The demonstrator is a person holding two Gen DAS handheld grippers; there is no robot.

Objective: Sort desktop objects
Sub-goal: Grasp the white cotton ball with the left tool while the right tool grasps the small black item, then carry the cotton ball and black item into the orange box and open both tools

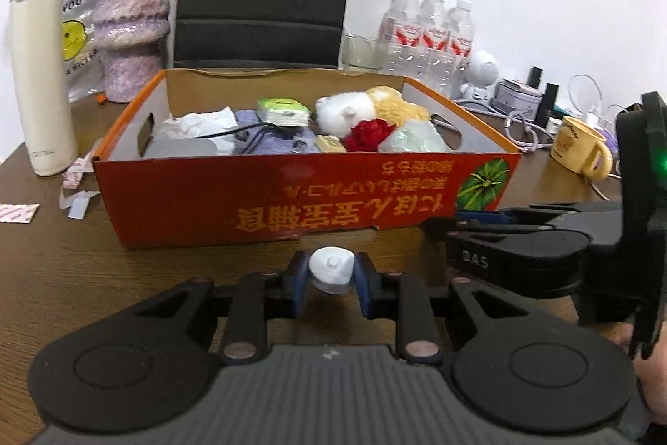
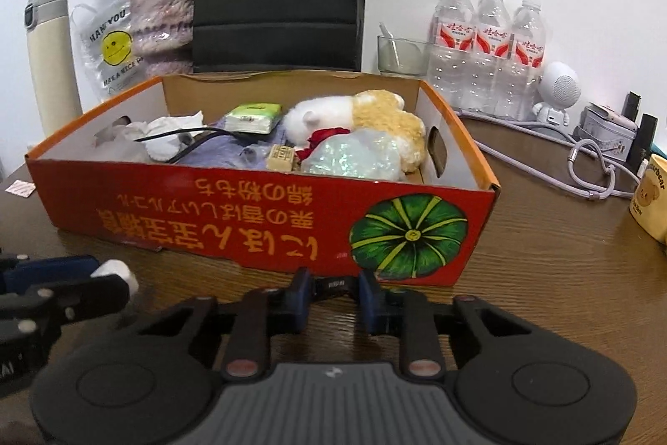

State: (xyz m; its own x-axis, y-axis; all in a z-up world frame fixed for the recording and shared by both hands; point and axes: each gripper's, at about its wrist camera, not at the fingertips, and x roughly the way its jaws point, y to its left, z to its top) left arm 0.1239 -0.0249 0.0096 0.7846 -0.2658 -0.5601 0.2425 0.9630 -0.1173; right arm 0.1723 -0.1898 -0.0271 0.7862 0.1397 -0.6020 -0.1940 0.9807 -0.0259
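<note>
My left gripper (image 1: 332,280) is clamped on a small white plastic piece with a clear base (image 1: 332,270), its blue pads (image 1: 298,288) pressing it from both sides just above the brown wood-grain tabletop (image 1: 62,278). My right gripper (image 2: 332,299) pinches a small black object (image 2: 333,284) between its blue pads; I cannot tell what that object is. Both tools tilt downward toward the table and point at the near wall of the red cardboard box with yellow lettering and a green pumpkin picture (image 2: 258,224), which stands just ahead of them. The right tool crosses the right edge of the left view with its tips near the box corner. Inside the box I count one white-and-tan plush toy (image 2: 362,119), one red fabric rose (image 1: 369,134) and one green packet (image 2: 250,117). Behind the box stand three clear water bottles with red labels (image 2: 487,44), one cream thermos flask (image 1: 37,65), one fuzzy pink vase of dried flowers (image 1: 133,23) and one yellow mug (image 1: 579,149).
</note>
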